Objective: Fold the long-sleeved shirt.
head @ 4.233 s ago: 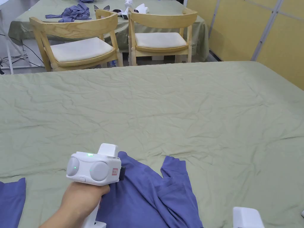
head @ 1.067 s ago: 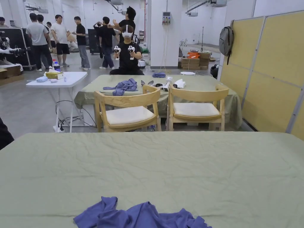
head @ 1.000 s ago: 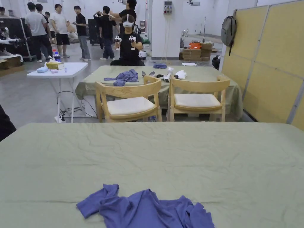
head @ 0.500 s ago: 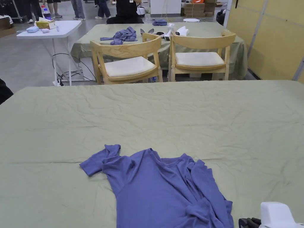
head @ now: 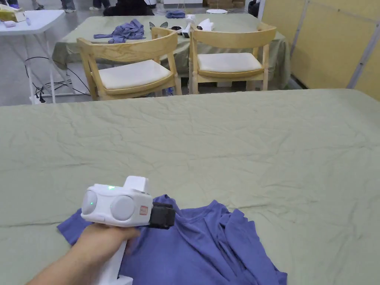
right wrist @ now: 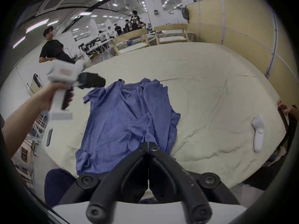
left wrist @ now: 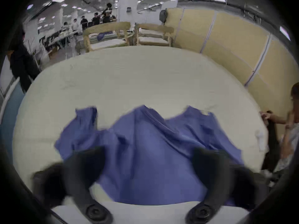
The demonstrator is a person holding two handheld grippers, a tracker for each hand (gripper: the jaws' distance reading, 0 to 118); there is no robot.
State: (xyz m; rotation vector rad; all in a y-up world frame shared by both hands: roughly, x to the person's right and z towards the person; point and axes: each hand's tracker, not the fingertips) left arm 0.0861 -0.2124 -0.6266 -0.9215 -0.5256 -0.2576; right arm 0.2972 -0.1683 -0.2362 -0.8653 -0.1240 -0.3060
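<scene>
While the left hand-held gripper [left wrist: 148, 166] hovers wide open over the blue shirt [head: 207, 245], the right hand-held gripper [right wrist: 148, 144] seems closed, empty.

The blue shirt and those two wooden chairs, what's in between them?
Just bare, wrinkled green tablecloth. In the head view nothing lies between the blue shirt and the two wooden chairs past the table's far edge.
</scene>
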